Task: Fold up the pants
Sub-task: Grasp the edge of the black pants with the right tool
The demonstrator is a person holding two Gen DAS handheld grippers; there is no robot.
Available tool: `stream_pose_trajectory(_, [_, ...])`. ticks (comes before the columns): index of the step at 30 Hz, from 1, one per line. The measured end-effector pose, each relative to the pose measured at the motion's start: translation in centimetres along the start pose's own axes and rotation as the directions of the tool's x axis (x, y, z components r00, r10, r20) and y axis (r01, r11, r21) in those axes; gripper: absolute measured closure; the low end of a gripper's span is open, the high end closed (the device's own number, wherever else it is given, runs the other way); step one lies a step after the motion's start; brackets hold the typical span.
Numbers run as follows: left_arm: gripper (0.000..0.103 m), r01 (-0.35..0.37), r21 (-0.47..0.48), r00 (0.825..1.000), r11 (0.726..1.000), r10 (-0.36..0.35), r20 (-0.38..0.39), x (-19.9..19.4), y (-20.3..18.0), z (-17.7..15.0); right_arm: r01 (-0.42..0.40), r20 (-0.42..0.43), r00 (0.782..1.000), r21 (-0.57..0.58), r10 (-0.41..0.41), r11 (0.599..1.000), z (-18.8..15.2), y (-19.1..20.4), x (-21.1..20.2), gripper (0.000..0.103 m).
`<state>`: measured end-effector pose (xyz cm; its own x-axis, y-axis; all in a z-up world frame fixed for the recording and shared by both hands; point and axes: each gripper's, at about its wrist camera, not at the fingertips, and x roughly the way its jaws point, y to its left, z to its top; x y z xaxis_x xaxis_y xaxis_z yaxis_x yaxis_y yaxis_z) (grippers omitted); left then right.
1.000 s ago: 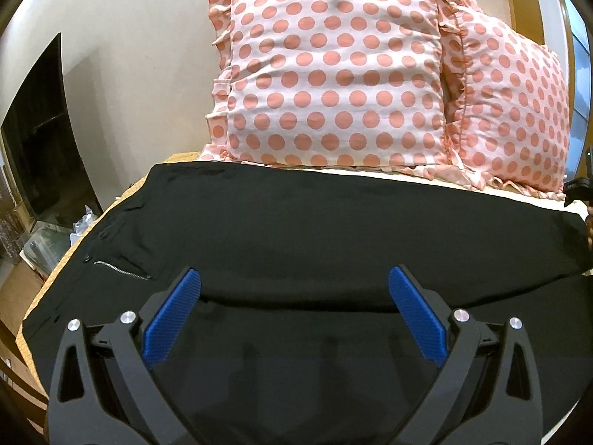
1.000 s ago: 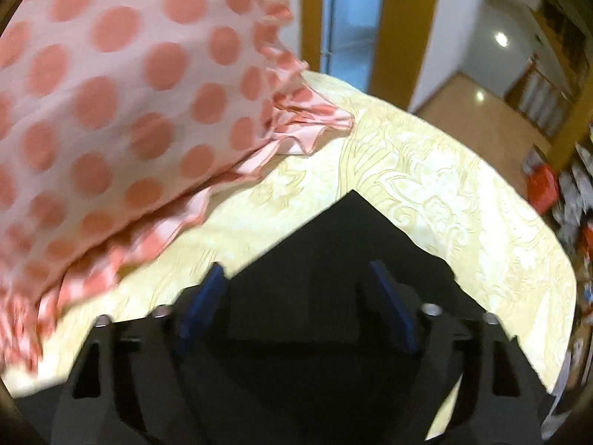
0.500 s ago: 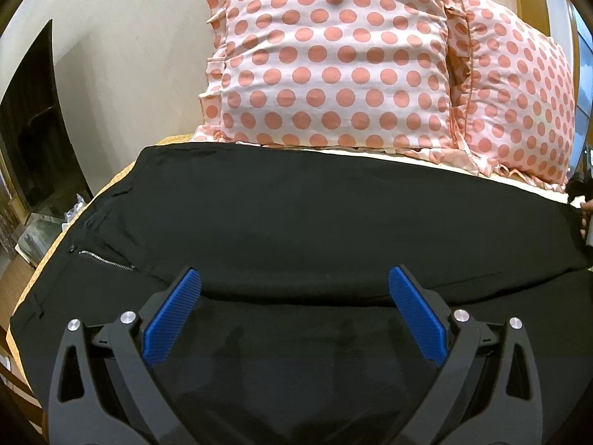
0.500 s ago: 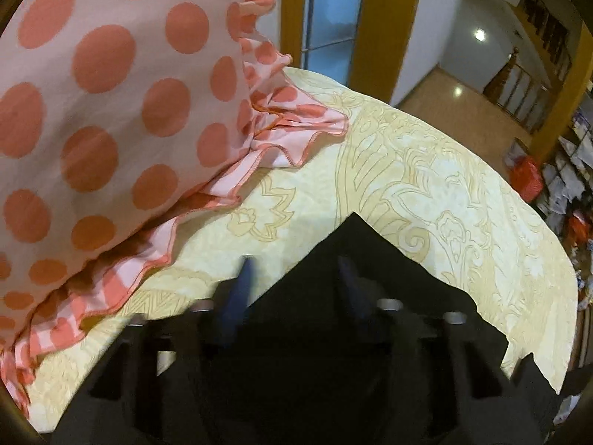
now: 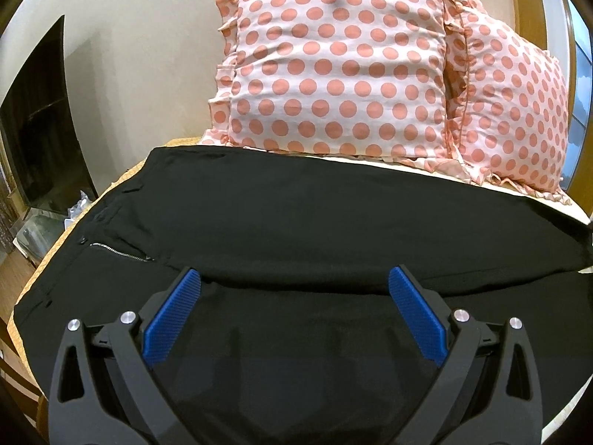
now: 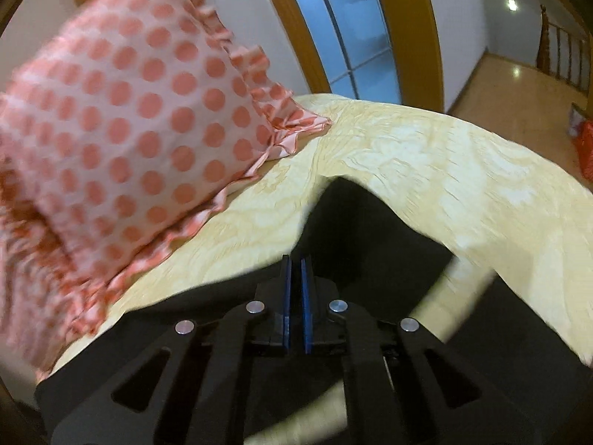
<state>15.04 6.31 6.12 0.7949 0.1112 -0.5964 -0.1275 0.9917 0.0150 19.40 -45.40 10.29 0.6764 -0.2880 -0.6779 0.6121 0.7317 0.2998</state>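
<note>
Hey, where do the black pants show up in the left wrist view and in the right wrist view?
Left wrist view: the black pants fill the lower half, spread across the bed, zipper at left, under the open left tool.
Right wrist view: their cuff end sits at lower center, with the right tool shut on it.
Shared landmark: the polka-dot pillow.

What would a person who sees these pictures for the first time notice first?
First, the black pants spread wide across the yellow patterned bedspread, one leg laid over the other. Behind them, two pink polka-dot pillows stand against the wall. The left gripper hangs wide open over the pants, while the right gripper is shut on the cloth near the leg end.
</note>
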Motion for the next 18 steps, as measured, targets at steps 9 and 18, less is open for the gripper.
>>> stream_pose_trajectory(9, [0.002, 0.000, 0.002, 1.000, 1.000, 0.000, 0.022, -1.5, 0.1, -0.1, -0.108, -0.029, 0.993, 0.074, 0.110, 0.991, -6.0, -5.2, -6.2, 0.098])
stream_pose_trajectory(18, [0.002, -0.015, 0.011, 0.999, 1.000, 0.015, 0.040, -2.4, 0.1, -0.2, -0.210, -0.086, 0.967, 0.271, 0.241, 0.939, -6.0, -7.6, -5.4, 0.076])
